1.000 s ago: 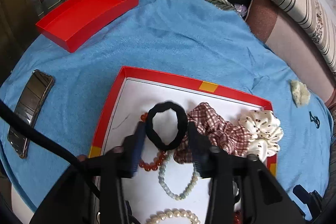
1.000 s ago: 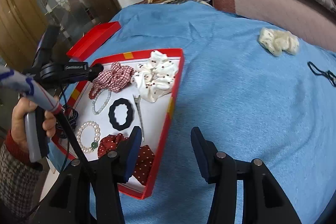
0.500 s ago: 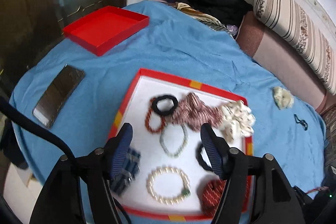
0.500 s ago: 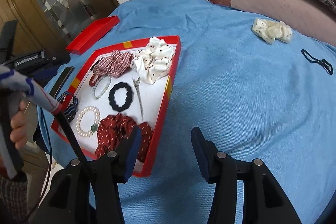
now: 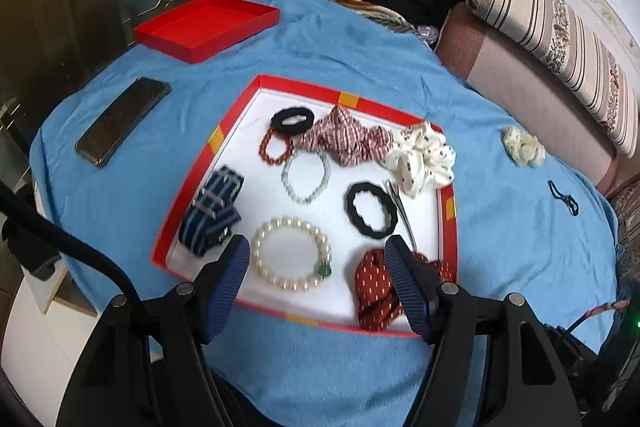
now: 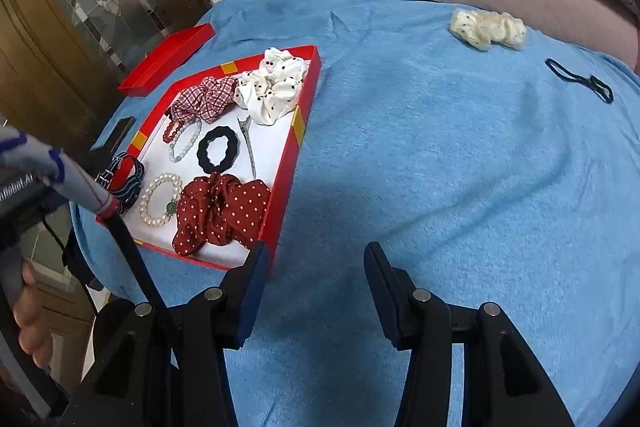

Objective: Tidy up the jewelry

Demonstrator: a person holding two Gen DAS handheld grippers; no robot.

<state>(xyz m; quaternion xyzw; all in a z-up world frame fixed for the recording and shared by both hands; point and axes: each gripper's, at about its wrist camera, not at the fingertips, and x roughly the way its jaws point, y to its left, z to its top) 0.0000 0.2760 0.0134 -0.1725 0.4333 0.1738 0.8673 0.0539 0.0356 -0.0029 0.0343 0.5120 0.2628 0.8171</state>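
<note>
TRAY (image 5: 256,89): holds sorted pieces | LEFT tool (image 5: 316,287): above pearls (image 5: 292,254), jaws just widened, apart, empty | RIGHT tool (image 6: 314,291): apart, empty, facing loose scrunchie (image 6: 488,29)

Even, soft daylight in both views; no hard shadows on the blue terry cloth (image 5: 360,39) — only faint shading in its folds. The white floor of the red-rimmed cardboard tray (image 5: 256,87) is the brightest patch, not blown out. Left of the tray, the brown glazed cabinet doors (image 6: 92,3) sit dim, with small glints on their gilt pattern; the flat black phone (image 5: 122,119) shows dull sheen. Strong fisheye bend — the cloth bulges, the striped cushion (image 5: 560,35) curves, corners go black. Focus is sharp around the tray; the cloth far beyond it softens. In the right view, the hand (image 6: 28,311) at the frame edge is smeared.
</note>
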